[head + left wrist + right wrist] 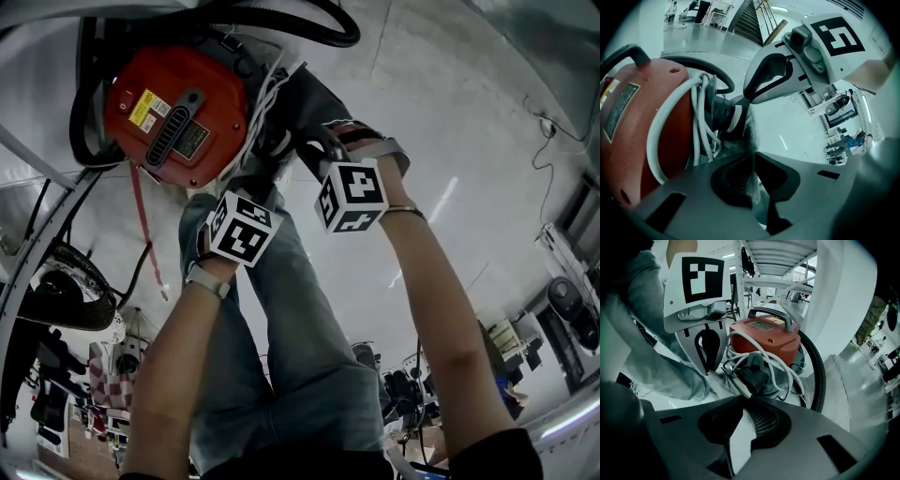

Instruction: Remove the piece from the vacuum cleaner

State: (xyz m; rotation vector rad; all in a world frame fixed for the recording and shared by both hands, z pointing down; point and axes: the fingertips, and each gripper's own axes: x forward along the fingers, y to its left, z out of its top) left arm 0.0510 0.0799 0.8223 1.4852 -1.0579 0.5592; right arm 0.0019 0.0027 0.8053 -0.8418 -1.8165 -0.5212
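A red vacuum cleaner stands on the pale floor with a white cord wound round it and a black ribbed hose looping off it. At its black hose connector a thin flat grey piece sticks out. My left gripper is shut on one edge of that piece. Right beside it, my right gripper is shut on the same piece. Both point steeply down.
The person's legs in jeans stand just below the grippers. A red strap hangs off the vacuum. A dark wheeled machine sits at the left. Metal shelving rises behind the vacuum.
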